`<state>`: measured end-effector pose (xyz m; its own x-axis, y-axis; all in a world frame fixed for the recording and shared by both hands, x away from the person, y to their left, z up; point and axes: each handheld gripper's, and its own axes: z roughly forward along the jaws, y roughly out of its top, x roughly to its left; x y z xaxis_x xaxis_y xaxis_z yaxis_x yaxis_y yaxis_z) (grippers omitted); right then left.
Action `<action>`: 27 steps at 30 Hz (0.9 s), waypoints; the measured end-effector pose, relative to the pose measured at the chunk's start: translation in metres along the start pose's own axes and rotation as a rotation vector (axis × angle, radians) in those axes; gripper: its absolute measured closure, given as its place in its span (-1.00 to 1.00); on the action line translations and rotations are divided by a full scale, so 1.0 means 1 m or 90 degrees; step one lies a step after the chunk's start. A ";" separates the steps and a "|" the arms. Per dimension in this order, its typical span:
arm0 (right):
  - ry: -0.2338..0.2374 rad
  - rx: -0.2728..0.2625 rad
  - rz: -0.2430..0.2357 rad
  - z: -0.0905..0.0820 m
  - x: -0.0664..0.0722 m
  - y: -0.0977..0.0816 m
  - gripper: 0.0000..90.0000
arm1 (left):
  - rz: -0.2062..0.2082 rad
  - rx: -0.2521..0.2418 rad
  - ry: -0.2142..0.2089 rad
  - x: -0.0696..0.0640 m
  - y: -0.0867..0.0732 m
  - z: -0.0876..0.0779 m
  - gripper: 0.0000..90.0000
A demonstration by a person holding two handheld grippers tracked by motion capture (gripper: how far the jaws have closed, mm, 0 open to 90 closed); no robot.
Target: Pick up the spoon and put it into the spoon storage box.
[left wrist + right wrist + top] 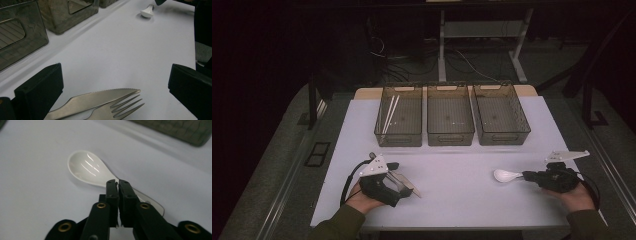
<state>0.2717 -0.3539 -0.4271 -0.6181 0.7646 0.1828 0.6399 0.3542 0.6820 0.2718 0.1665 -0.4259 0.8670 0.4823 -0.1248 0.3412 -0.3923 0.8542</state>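
The right claw [117, 185] is clenched over the handle of the white spoon [86, 168], which lies on the desk [452, 190] in front of the three bins [450, 121]; the smooth, thin handle could slip out or tilt when lifted, I think. The left claw [115, 82] stands released, wide apart around the knife [100, 98] and fork [117, 108], and closing now might catch both together. How firmly the pads hold the spoon is hard to see, and the knife and fork handles are cut off.
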 end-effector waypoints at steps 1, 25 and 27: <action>0.005 -0.006 0.001 -0.002 0.000 0.002 0.79 | 0.000 0.000 0.000 0.000 0.000 0.000 -1.00; 0.031 -0.040 -0.037 0.031 -0.005 0.037 0.06 | -0.003 -0.006 0.000 0.002 0.000 -0.001 -1.00; 0.032 -0.030 -0.038 0.033 -0.003 0.037 0.06 | -0.001 -0.005 -0.002 0.002 0.000 -0.001 -1.00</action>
<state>0.3122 -0.3257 -0.4262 -0.6772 0.7145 0.1758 0.5802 0.3716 0.7248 0.2728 0.1682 -0.4250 0.8672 0.4811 -0.1282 0.3406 -0.3853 0.8576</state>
